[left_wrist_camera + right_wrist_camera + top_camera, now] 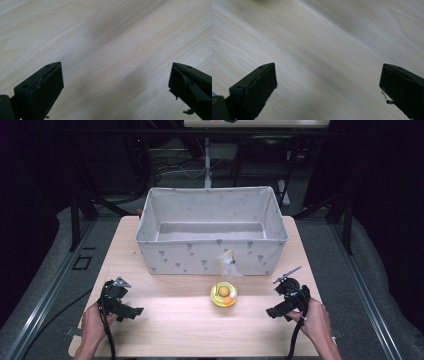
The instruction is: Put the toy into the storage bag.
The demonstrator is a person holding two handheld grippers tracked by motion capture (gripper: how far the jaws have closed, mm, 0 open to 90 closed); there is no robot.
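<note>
2 grippers rest low on table [165, 320], jaws spread wide, holding nothing: left gripper [131, 310], right gripper [274, 310]. Yellow toy [223, 294] sits btwn them, just in front of fabric bin [210, 255], nearer the right; wand rises vertically.

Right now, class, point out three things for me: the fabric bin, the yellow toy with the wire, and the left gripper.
fabric bin [210, 254], high view, on its front wall.
yellow toy [223, 294], high view, on its round yellow base.
left gripper [131, 312], high view, between its open jaw tips.
</note>
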